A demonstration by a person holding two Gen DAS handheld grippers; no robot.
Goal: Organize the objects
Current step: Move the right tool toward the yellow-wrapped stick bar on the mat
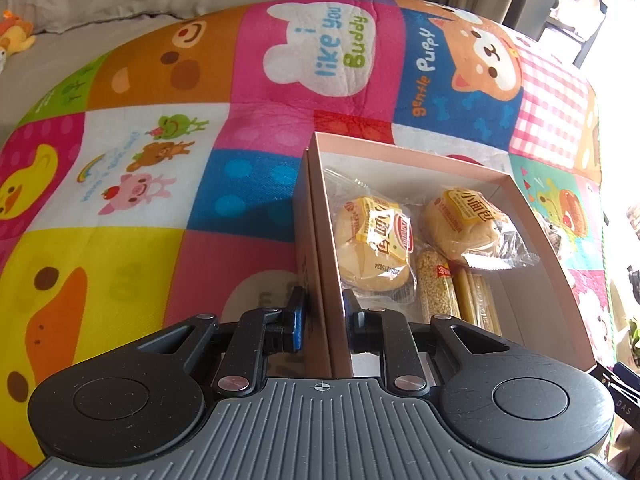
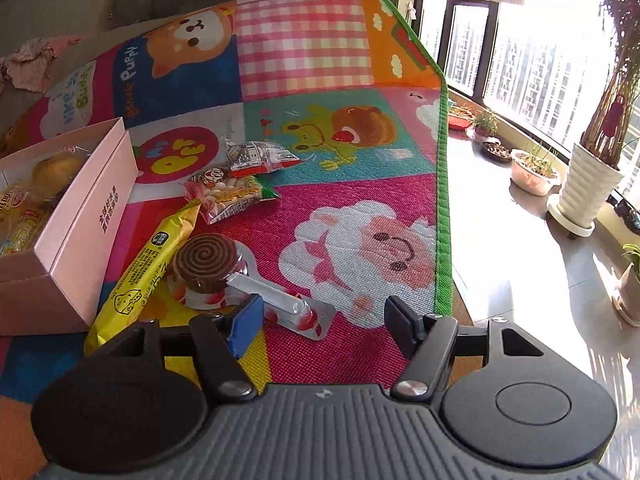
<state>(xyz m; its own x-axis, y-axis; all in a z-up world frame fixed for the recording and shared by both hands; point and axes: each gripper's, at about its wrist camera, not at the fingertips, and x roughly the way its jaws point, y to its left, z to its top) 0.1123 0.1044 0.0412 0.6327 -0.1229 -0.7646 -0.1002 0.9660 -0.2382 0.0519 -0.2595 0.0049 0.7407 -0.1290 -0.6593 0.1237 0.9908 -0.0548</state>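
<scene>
A pink cardboard box (image 1: 400, 160) sits on the cartoon play mat (image 1: 200, 160). It holds two wrapped small breads (image 1: 372, 248) and snack sticks (image 1: 436, 288). My left gripper (image 1: 324, 316) is shut on the box's left wall, one finger outside and one inside. In the right wrist view the box (image 2: 84, 216) is at the left. Loose beside it lie a yellow cheese stick (image 2: 144, 264), a brown spiral lollipop (image 2: 208, 260) and two snack packets (image 2: 232, 196). My right gripper (image 2: 324, 320) is open and empty, just in front of the lollipop's wrapped stick.
The mat's green edge (image 2: 442, 200) runs along the right, with bare floor beyond. Potted plants (image 2: 588, 184) stand by the window. Cushions and plush toys (image 1: 16, 36) lie past the mat's far left.
</scene>
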